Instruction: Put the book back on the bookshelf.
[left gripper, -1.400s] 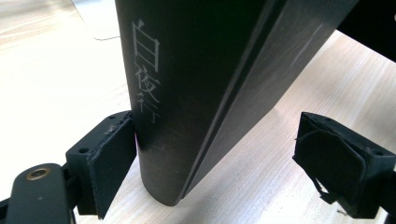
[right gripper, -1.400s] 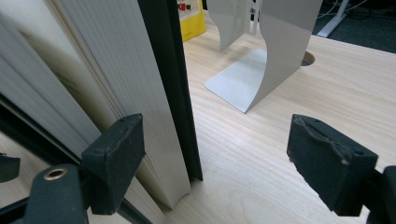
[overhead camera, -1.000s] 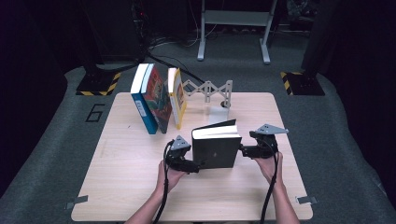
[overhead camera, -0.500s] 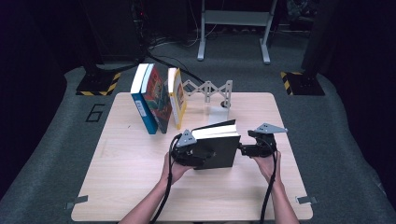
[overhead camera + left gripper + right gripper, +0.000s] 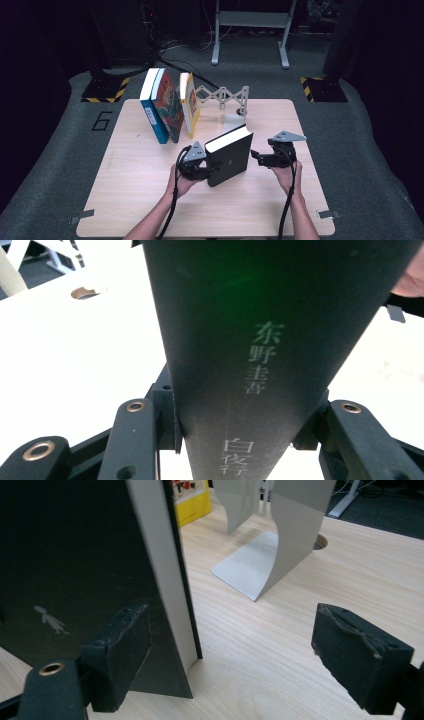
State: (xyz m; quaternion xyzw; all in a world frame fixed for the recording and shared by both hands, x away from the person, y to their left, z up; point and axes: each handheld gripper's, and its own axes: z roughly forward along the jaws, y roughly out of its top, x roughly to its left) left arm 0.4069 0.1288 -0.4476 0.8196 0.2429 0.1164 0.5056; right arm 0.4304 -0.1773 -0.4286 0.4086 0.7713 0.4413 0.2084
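The black book (image 5: 229, 156) stands upright on its lower edge on the counter (image 5: 130, 190), its spine between the jaws of the left gripper (image 5: 227, 432), which have just been closing and now press on both covers. The right gripper (image 5: 256, 156) sits just beside the book's page edge with its jaws spread wide and nothing between them; 1 pad (image 5: 122, 647) lies against or just off the cover, I cannot tell which.

My worry: the grip sits low on the spine, so on lifting, the tall book could pivot between the jaws and tip, or the covers could fan open. A sideways swing could also knock the 3 standing books (image 5: 170, 107) or the grey bookend (image 5: 280, 535) beyond.

Both forearms come in low, hands level, grippers pointing inward at the book.
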